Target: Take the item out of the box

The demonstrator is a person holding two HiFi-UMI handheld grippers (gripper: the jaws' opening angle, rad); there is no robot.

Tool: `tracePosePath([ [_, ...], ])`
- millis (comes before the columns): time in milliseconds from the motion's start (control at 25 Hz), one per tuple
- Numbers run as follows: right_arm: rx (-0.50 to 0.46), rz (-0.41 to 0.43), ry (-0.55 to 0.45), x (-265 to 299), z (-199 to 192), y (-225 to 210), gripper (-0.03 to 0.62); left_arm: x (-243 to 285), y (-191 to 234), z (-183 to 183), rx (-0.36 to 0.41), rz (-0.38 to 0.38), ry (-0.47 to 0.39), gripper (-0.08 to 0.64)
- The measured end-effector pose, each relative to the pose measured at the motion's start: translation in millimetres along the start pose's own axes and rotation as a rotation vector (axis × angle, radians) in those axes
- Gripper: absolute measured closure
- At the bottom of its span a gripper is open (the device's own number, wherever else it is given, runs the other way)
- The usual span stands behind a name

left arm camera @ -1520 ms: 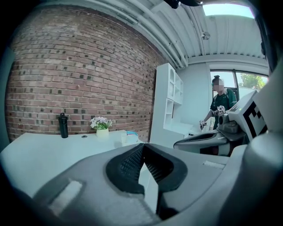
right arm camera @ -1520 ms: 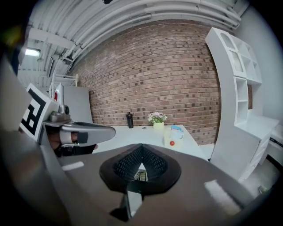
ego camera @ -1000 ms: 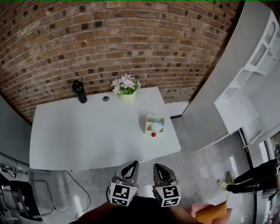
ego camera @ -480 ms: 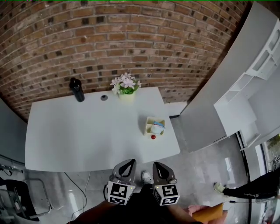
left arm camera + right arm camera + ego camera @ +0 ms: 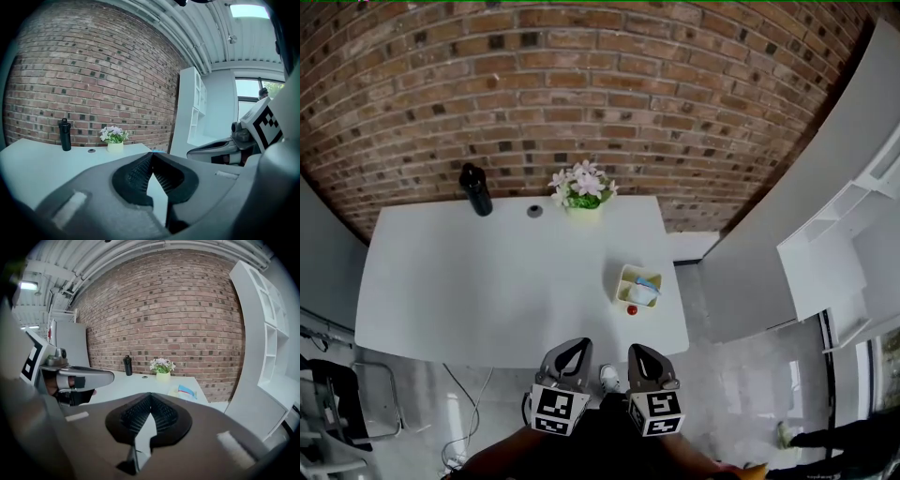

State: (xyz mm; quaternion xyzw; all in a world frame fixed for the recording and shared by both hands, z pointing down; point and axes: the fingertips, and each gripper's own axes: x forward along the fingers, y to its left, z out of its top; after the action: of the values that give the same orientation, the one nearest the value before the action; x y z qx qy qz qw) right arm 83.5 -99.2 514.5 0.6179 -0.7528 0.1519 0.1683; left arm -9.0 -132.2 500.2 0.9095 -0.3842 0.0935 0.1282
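Fingers of the left gripper (image 5: 581, 346) and the right gripper (image 5: 636, 351) are closed together, empty, before the table (image 5: 487, 281). The item (image 5: 645, 291) still lies in the box (image 5: 623, 276), well apart; all remains.

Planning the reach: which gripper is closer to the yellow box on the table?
Right. The right gripper hovers nearly in line with the box, short of the table; the left gripper is farther left.

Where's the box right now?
Head view: the box sits near the white table's right front corner, a small red object at its near edge.
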Motion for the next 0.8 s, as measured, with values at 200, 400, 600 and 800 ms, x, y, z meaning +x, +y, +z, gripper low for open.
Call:
tracePosePath([
  [200,-0.02,0.049,0.007,19,5,-26,0.591,28,-5,3,-0.014,0.046,0.005,0.555],
  [400,-0.031,0.104,0.015,33,9,-46,0.591,50,-8,8,-0.024,0.091,0.011,0.555],
  [600,-0.045,0.134,0.024,49,12,-66,0.591,68,-4,7,-0.038,0.141,0.018,0.555],
  [800,-0.078,0.165,0.038,65,12,-85,0.591,85,-3,4,-0.049,0.183,0.023,0.555],
])
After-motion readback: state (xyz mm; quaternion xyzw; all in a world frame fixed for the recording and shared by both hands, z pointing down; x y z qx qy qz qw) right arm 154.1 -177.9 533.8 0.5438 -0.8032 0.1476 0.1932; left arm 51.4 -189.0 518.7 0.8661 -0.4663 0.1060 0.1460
